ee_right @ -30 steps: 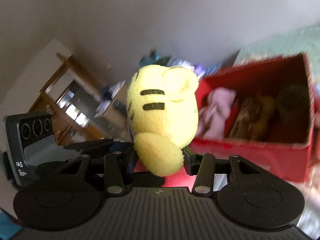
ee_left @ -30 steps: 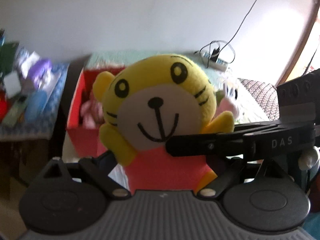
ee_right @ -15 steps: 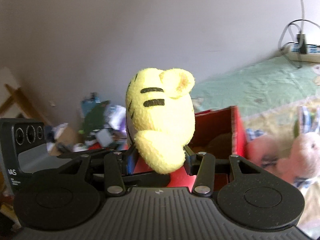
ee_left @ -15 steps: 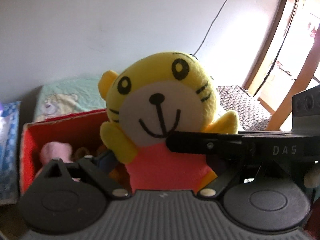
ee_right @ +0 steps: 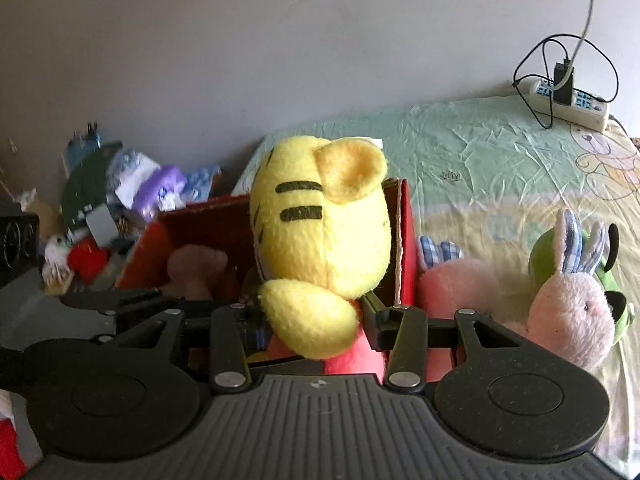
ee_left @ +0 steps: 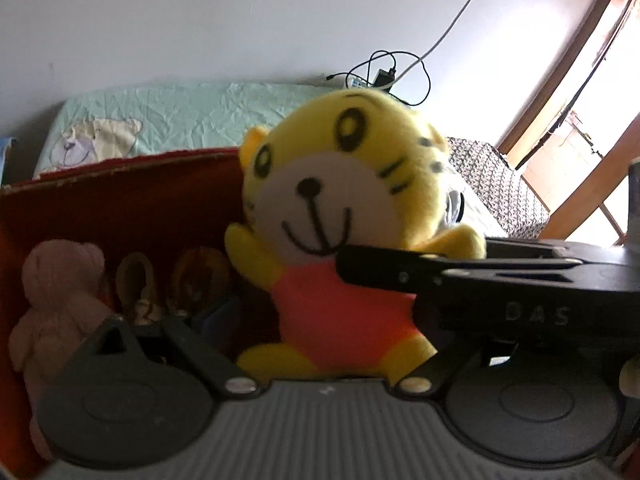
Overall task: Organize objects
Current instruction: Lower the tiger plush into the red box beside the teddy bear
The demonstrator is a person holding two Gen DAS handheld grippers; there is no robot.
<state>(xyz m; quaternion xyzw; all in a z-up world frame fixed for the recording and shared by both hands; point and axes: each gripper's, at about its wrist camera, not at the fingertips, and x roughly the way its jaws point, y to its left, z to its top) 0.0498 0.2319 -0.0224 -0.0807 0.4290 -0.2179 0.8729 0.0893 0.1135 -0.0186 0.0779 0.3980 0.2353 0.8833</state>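
Observation:
A yellow tiger plush (ee_left: 332, 208) in a coral shirt hangs over a red cardboard box (ee_left: 120, 164). My right gripper (ee_right: 314, 320) is shut on the plush's (ee_right: 320, 240) body from behind, and one of its black fingers (ee_left: 400, 276) crosses the plush's chest in the left wrist view. The plush sits between the wide jaws of my left gripper (ee_left: 320, 320). Its left pad (ee_left: 216, 320) stands apart from the plush; its right pad is hidden. The box (ee_right: 404, 240) holds a pink bear (ee_left: 60, 280) and brown toys (ee_left: 200, 276).
To the right of the box, a pink rabbit plush (ee_right: 568, 312), a green toy (ee_right: 552, 256) and another pink plush (ee_right: 452, 288) lie on the bed sheet (ee_right: 480, 160). A power strip (ee_right: 572, 100) with cables lies by the wall. A clutter pile (ee_right: 120, 192) is to the left.
Both views have swung toward the bed, and the red box's inside now fills the left wrist view's left side. The plush sits a little farther out and to the right between my left jaws.

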